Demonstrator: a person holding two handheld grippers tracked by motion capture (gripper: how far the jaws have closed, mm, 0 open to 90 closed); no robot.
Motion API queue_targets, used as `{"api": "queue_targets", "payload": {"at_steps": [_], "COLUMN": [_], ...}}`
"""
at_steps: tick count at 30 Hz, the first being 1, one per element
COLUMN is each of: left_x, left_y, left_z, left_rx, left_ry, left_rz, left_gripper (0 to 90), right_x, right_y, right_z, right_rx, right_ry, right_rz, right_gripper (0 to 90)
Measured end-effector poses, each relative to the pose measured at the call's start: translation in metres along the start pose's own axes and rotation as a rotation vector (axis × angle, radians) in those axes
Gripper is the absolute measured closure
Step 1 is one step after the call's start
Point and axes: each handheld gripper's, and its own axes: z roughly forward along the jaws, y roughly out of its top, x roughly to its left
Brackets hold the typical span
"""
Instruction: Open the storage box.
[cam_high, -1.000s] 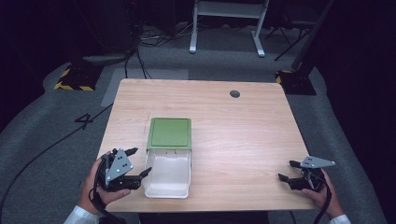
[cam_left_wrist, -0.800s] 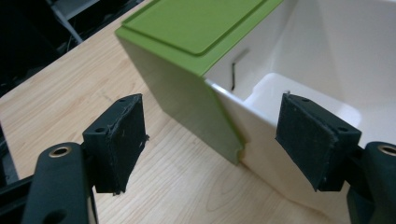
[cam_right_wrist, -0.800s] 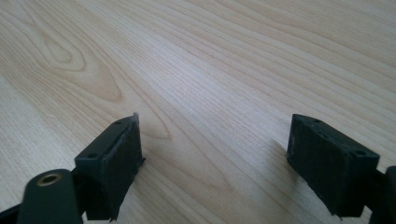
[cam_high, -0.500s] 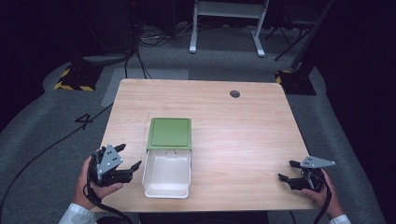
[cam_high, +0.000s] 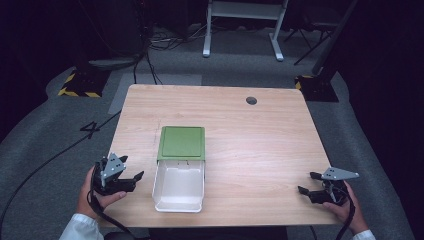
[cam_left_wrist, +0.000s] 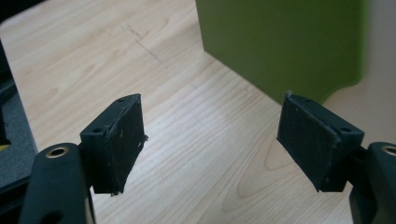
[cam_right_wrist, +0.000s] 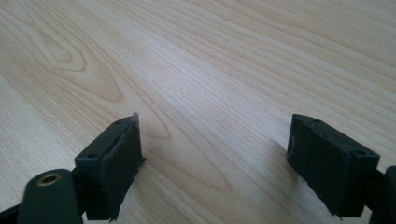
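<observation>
Jaws spread wide on both: left gripper (cam_high: 131, 179) empty, just left of the white box (cam_high: 179, 186), not touching; right gripper (cam_high: 310, 183) empty over bare worktop (cam_high: 260, 145) near its right front corner. Green lid (cam_high: 181, 143) lies flat behind the box, cut off in left gripper view. Box's long axis runs front-to-back, near worktop's front edge.

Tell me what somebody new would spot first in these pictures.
Probably the open box near the front middle of the wooden table, its green lid folded back flat and its white inside showing nothing in it. Next, the two black grippers held at the front corners: the left gripper beside the box, jaws apart, and the right gripper over bare wood, also open.
</observation>
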Motion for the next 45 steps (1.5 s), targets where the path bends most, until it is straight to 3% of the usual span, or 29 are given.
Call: {"api": "queue_targets", "payload": {"at_steps": [8,28,35,45], "left_x": [0.003,0.005,0.005,0.003], "left_y": [-0.014,-0.036,-0.041,-0.042], "left_z": [0.015,0.029,0.029,0.029], "left_rx": [0.07,0.149,0.127,0.123], "left_ry": [-0.024,-0.073,-0.079,-0.059], "left_rz": [-0.019,-0.08,-0.137,-0.157], "left_gripper": [22.8,18.9,17.7,16.4], "right_x": [0.0,0.0,0.001,0.001], "right_y": [0.0,0.0,0.0,0.0], "right_z": [0.0,0.0,-0.001,-0.001], "right_rx": [0.0,0.001,0.001,0.001], "right_ry": [0.0,0.001,0.004,0.007], "right_rz": [0.0,-0.002,-0.004,-0.01], "right_gripper": [17.9,18.0,18.2,18.2]}}
